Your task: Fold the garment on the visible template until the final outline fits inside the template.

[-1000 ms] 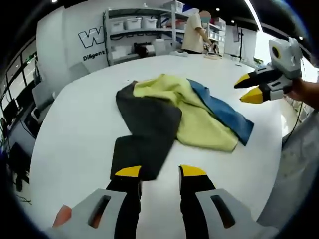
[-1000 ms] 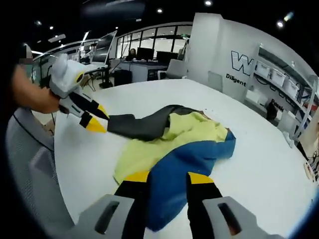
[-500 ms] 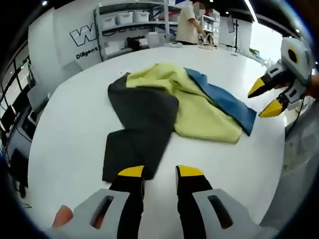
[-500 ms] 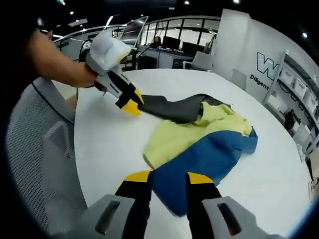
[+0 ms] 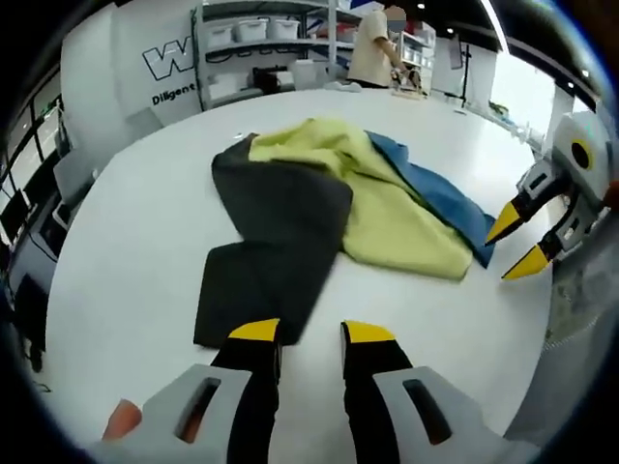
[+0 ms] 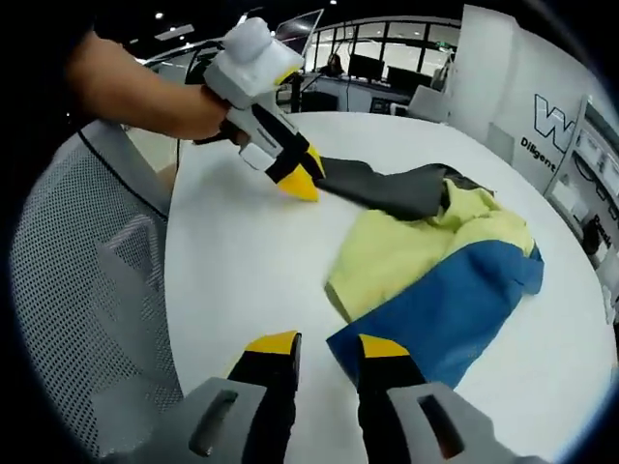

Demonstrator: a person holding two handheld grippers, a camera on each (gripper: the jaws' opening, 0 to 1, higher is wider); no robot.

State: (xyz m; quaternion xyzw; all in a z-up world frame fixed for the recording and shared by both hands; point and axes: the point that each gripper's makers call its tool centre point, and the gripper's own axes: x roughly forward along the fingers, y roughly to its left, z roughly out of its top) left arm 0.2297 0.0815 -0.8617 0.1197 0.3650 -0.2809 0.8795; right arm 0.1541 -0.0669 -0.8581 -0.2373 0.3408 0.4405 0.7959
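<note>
A crumpled garment [image 5: 338, 208] lies in a heap on a big white table [image 5: 145, 213]. It has three colours: dark grey, yellow and blue. It is not folded flat.

In the left gripper view, the left gripper [image 5: 302, 333] is just at the near end of the garment's dark grey part [image 5: 276, 242]. Its two yellow-tipped jaws stand a little apart and hold nothing. One tip is over the edge of the grey cloth and the other is over bare table. I cannot tell if the tips touch the cloth. The yellow part [image 5: 387, 217] lies in the middle of the garment, and the blue part [image 5: 440, 203] lies past it, on the far side from the grey.

The right gripper [image 5: 517, 242] comes in beside the blue part. Its jaws are spread wide and it holds nothing. Its tips are near the blue corner but apart from it.

In the right gripper view, the right gripper [image 6: 314, 341] has its jaws spread just beside the blue corner of the garment [image 6: 435, 261], with nothing between them. The left gripper [image 6: 295, 174], held by a hand [image 6: 193, 106], points at the grey end of the garment.

Beside the table is a grey mesh chair [image 6: 77, 290]. Behind the garment, far off, a person [image 5: 372, 43] stands near shelves [image 5: 261, 48] with boxes.
</note>
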